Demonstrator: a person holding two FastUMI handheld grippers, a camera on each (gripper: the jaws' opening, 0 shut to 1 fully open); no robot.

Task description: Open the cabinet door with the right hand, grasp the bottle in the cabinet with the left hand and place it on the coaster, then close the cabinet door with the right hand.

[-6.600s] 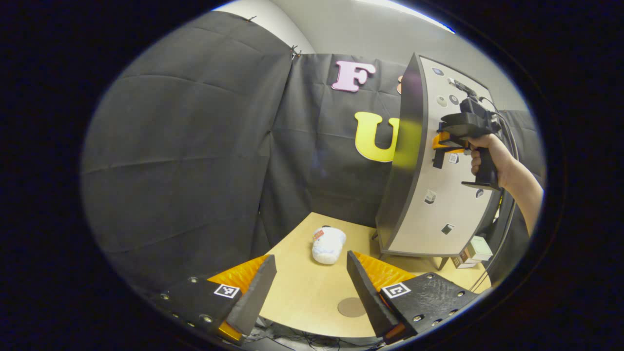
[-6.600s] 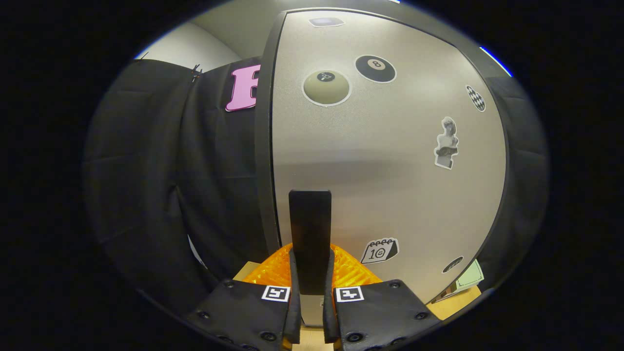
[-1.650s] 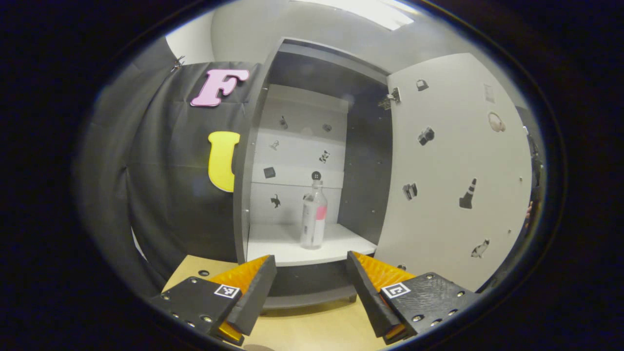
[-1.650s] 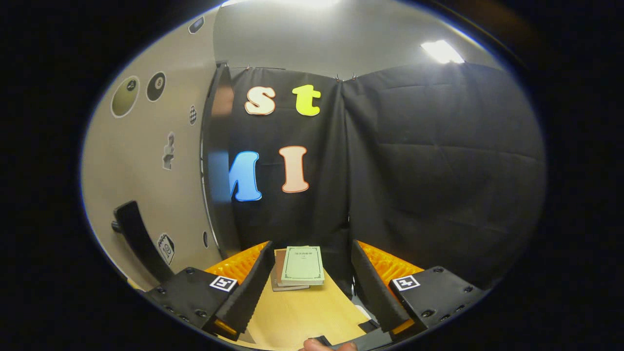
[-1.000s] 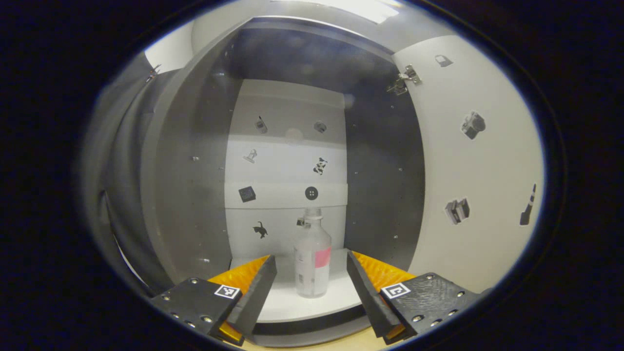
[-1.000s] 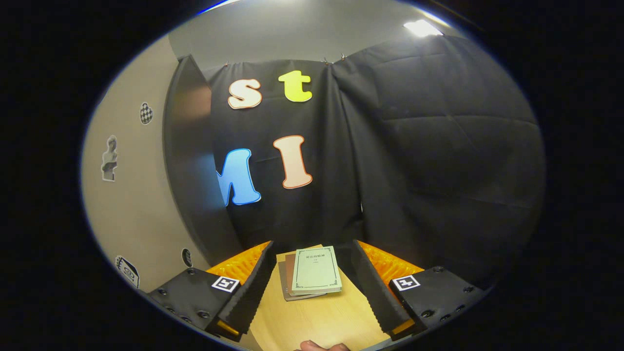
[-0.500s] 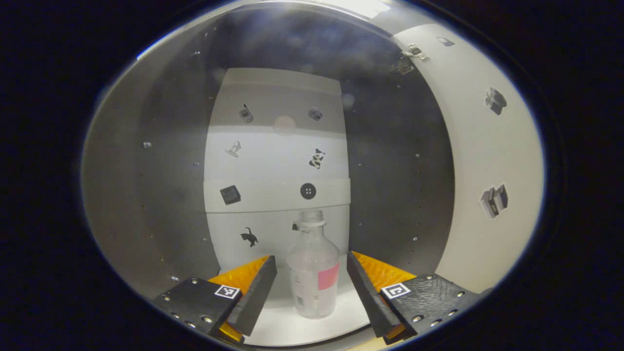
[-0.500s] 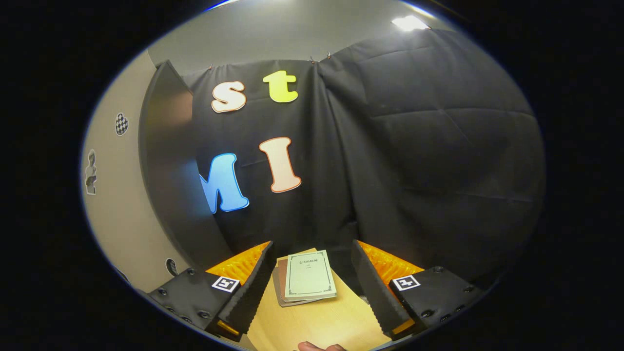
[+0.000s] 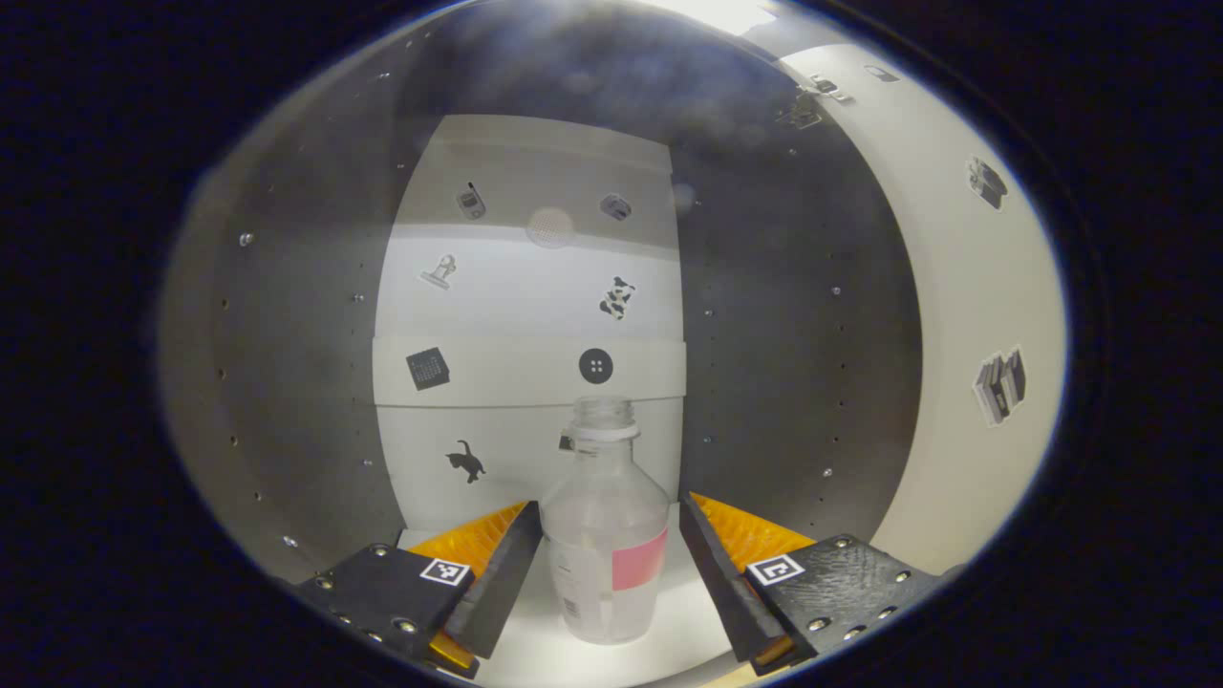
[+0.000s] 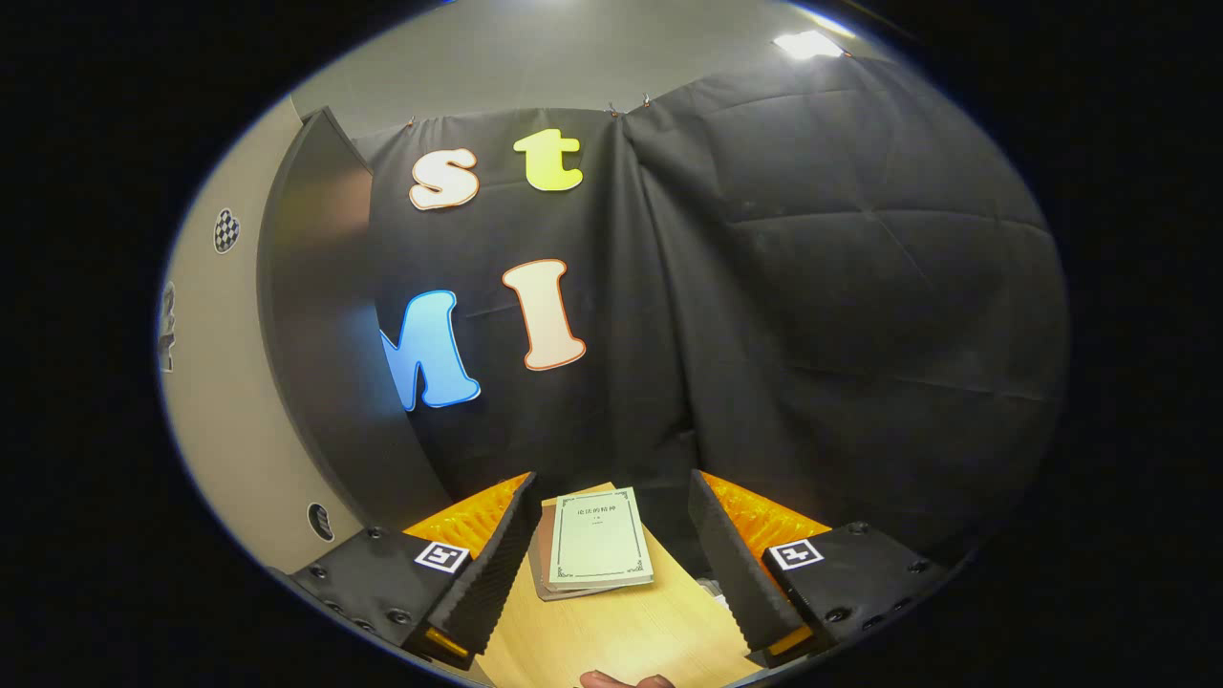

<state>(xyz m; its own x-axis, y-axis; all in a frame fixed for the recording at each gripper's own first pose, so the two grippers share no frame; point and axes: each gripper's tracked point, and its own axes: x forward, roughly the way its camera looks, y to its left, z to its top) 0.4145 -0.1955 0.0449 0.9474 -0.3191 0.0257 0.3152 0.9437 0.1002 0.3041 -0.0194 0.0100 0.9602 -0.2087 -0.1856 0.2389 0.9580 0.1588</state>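
Left hand-held gripper point(image 9: 609, 564): fingers spread wide, flanking the bottle point(image 9: 606, 540) without visible contact. Bottle stands upright on the cabinet shelf point(image 9: 669, 640). The cabinet door point(image 9: 965, 315) stands open at right. Right hand-held gripper point(image 10: 611, 559): fingers wide apart, holding nothing, above the tabletop point(image 10: 621, 640) and a stack of books point(image 10: 594, 554).

The bottle point(image 9: 609, 535) stands on the cabinet point(image 9: 764, 315) shelf point(image 9: 669, 631), between the left tongs point(image 9: 608, 564). Door point(image 9: 965, 315) to its right. Books point(image 10: 594, 541) lie on the desk point(image 10: 621, 635).
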